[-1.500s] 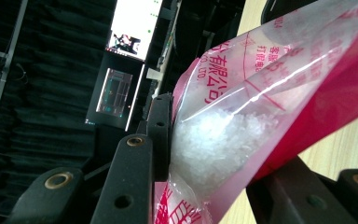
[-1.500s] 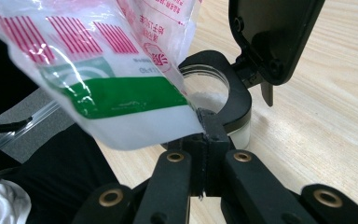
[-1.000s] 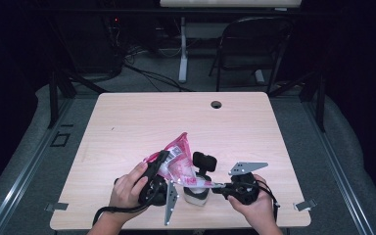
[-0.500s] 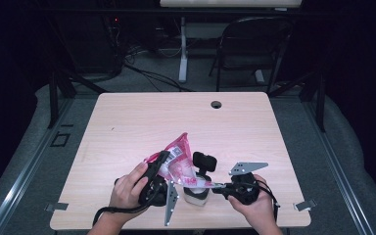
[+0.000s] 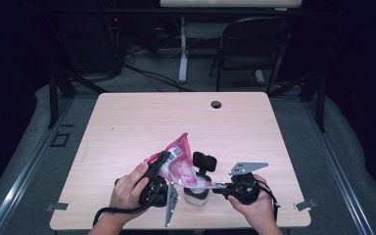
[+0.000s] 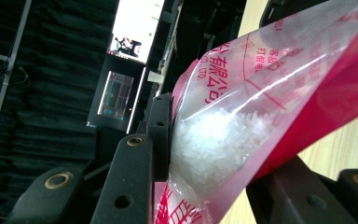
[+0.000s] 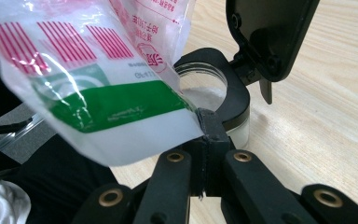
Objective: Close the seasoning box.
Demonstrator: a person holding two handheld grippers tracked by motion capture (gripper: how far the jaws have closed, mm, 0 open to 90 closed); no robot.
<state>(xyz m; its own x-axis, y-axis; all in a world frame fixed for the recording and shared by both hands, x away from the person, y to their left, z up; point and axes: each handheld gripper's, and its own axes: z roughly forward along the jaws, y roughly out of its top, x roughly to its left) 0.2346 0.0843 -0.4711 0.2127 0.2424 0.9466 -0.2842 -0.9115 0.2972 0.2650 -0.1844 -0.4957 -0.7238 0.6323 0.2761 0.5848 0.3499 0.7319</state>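
A pink and clear plastic bag point(image 5: 176, 157) of white granules point(image 6: 214, 140) is held tilted over a small clear jar point(image 5: 196, 196) near the table's front edge. The jar's black flip lid point(image 5: 205, 161) stands open. My left gripper point(image 5: 162, 164) is shut on the upper part of the bag point(image 6: 270, 93), which bulges between its jaws. My right gripper point(image 5: 216, 186) is shut on the bag's lower corner point(image 7: 121, 107), right at the jar's black rim point(image 7: 230, 91). Granules lie in the jar point(image 7: 205, 95) beneath the lid point(image 7: 265, 32).
The wooden table point(image 5: 176, 117) has a round cable hole point(image 5: 216, 104) at its far edge. A folding chair point(image 5: 254, 44) and a desk leg point(image 5: 182, 49) stand behind the table on the grey floor.
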